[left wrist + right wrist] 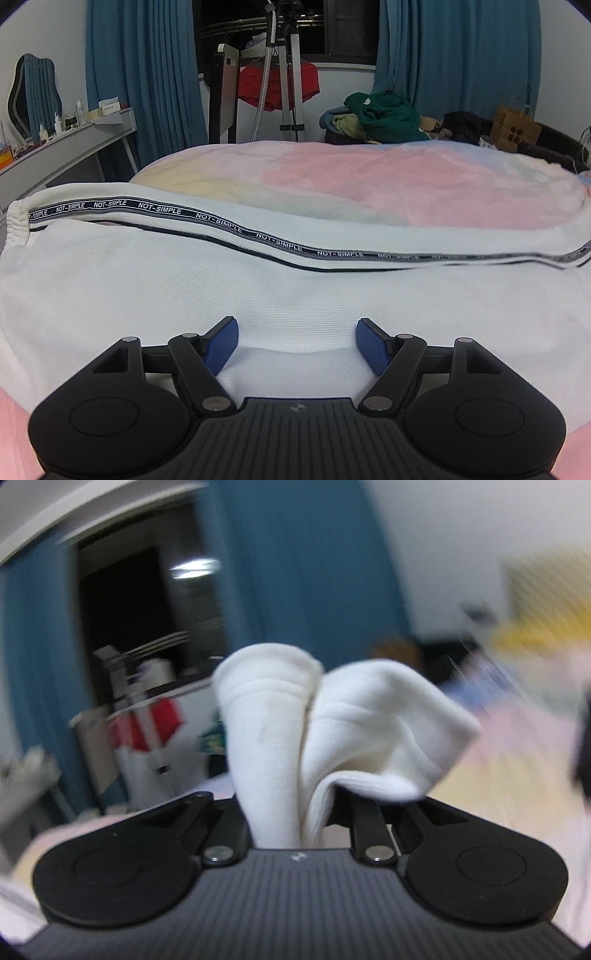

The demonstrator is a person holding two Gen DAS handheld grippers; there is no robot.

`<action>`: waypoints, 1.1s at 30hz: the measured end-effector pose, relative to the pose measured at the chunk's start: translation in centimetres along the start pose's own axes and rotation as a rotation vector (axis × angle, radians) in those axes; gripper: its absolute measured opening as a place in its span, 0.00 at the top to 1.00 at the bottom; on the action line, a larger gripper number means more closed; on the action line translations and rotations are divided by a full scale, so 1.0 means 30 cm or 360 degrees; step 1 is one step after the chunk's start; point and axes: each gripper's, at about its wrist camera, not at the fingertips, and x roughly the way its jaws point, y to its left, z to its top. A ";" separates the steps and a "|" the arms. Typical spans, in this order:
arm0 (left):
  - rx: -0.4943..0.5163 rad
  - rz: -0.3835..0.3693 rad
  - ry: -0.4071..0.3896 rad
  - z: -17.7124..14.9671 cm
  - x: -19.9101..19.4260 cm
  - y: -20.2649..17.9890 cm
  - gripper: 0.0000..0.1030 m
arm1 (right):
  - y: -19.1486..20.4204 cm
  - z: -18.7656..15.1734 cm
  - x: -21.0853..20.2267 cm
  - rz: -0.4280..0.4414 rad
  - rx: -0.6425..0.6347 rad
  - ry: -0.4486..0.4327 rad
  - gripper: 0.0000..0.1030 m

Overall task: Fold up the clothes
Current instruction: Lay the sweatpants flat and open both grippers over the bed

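White trousers [155,280] with a black "NOT-SIMPLE" side stripe [221,223] lie spread across the bed in the left wrist view. My left gripper [297,341] rests low on the white cloth, jaws apart, blue pads [221,345] on either side of a small ridge of fabric with nothing pinched. In the blurred right wrist view my right gripper [301,805] is shut on a bunched fold of the white trousers [325,731], which sticks up between the jaws and hides the fingertips. That gripper is lifted above the bed.
The bed has a pastel pink and yellow cover [351,177]. Behind it stand a tripod [288,74], blue curtains [147,74], a pile of green clothes [384,114] and a brown paper bag [515,129]. A grey dressing table [66,144] is at left.
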 end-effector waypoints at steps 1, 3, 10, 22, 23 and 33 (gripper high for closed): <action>-0.0023 -0.0006 -0.0010 0.007 -0.008 0.007 0.29 | 0.068 -0.022 -0.002 0.0049 -0.0082 0.0027 0.84; -0.0084 -0.0011 -0.0041 0.025 -0.029 0.030 0.29 | 0.189 -0.105 0.005 0.0138 -0.0216 0.0136 0.84; -0.0230 0.0014 -0.0131 0.064 -0.092 0.108 0.29 | 0.612 -0.396 0.031 0.0448 -0.0686 0.0515 0.84; -0.0330 -0.0038 -0.0178 0.073 -0.106 0.126 0.29 | 0.706 -0.522 -0.048 0.0537 -0.0827 0.0502 0.82; -0.0333 -0.0042 -0.0186 0.072 -0.108 0.125 0.29 | 0.715 -0.532 -0.050 0.0559 -0.0848 0.0511 0.81; -0.0337 -0.0133 -0.0259 0.061 -0.135 0.111 0.29 | 0.736 -0.498 -0.048 0.0715 -0.0751 0.0732 0.43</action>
